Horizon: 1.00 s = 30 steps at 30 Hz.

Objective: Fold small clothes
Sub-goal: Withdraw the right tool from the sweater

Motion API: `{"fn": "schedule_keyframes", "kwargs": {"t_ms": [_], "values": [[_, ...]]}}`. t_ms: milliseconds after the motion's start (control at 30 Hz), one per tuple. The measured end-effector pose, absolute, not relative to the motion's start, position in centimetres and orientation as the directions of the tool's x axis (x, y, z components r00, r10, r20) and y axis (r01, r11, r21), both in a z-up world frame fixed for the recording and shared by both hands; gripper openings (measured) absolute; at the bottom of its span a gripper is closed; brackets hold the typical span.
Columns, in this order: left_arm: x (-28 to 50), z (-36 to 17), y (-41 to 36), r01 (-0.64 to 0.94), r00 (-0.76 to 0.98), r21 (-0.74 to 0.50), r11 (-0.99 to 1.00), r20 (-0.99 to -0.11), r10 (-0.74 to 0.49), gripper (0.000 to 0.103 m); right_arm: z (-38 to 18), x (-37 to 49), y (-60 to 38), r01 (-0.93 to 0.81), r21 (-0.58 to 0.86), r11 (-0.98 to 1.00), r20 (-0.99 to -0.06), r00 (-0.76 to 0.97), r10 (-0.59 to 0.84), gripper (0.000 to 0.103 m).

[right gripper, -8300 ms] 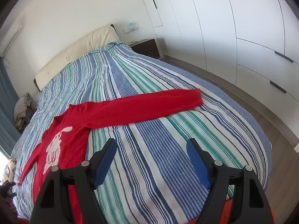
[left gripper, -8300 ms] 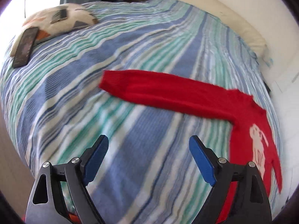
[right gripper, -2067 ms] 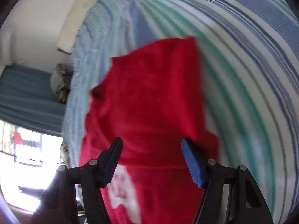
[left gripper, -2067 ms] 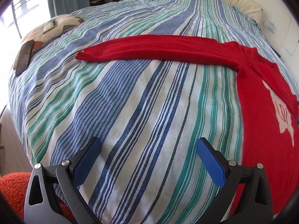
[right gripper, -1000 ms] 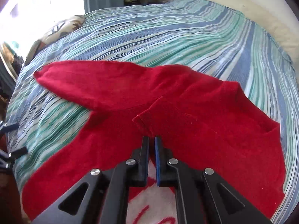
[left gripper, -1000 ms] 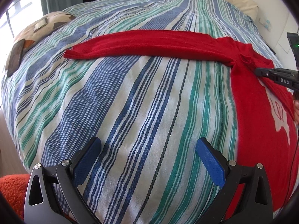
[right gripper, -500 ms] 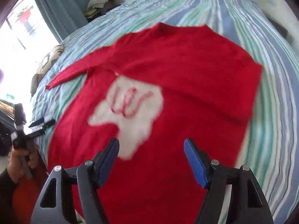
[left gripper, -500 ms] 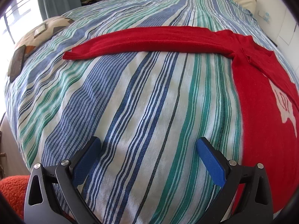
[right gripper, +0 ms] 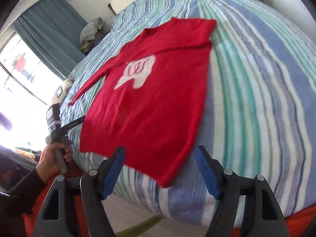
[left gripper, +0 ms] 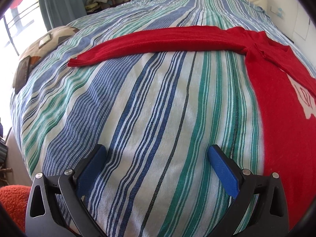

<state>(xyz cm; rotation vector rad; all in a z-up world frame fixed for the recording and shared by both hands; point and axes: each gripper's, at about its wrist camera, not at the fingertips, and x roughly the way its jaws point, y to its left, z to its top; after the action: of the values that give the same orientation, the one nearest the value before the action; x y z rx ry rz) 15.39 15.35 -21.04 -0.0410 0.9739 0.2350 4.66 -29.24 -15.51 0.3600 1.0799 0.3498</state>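
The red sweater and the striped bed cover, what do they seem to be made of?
The red sweater looks like a soft, matte fine knit, probably wool or acrylic: fuzzy surface, ribbed cuff, limp drape. The striped bed cover looks like woven cotton, matte, with visible thread texture in its blue and green stripes; the exact fibre can't be told.

Red sweater (right gripper: 150, 102) lies flat, one sleeve (left gripper: 158, 41) outstretched, other folded across.
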Motion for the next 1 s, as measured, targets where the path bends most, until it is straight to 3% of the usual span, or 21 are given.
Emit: {"fn": "schedule_keyframes", "kwargs": {"t_ms": [167,267,400,1000], "values": [[15.1,-21.0,15.5,-0.202,0.538,0.062,0.977,-0.827,0.164,0.103,-18.1,4.0,-28.7,0.032,0.258,0.966,-0.895,0.385,0.226,0.072],[15.2,-21.0,15.7,-0.198,0.536,0.049,0.979,-0.831,0.15,0.103,-16.1,3.3,-31.1,0.172,0.183,0.968,-0.86,0.505,0.073,0.073],[15.4,-21.0,15.9,-0.203,0.526,0.029,0.979,-0.84,0.134,0.103,-14.1,2.1,-33.7,0.305,0.198,0.931,-0.784,0.619,-0.036,0.075],[15.3,-21.0,15.6,-0.166,0.497,0.05,0.985,-0.858,0.127,0.103,-13.9,1.8,-34.3,0.336,0.206,0.919,-0.766,0.64,-0.062,0.076]]}}
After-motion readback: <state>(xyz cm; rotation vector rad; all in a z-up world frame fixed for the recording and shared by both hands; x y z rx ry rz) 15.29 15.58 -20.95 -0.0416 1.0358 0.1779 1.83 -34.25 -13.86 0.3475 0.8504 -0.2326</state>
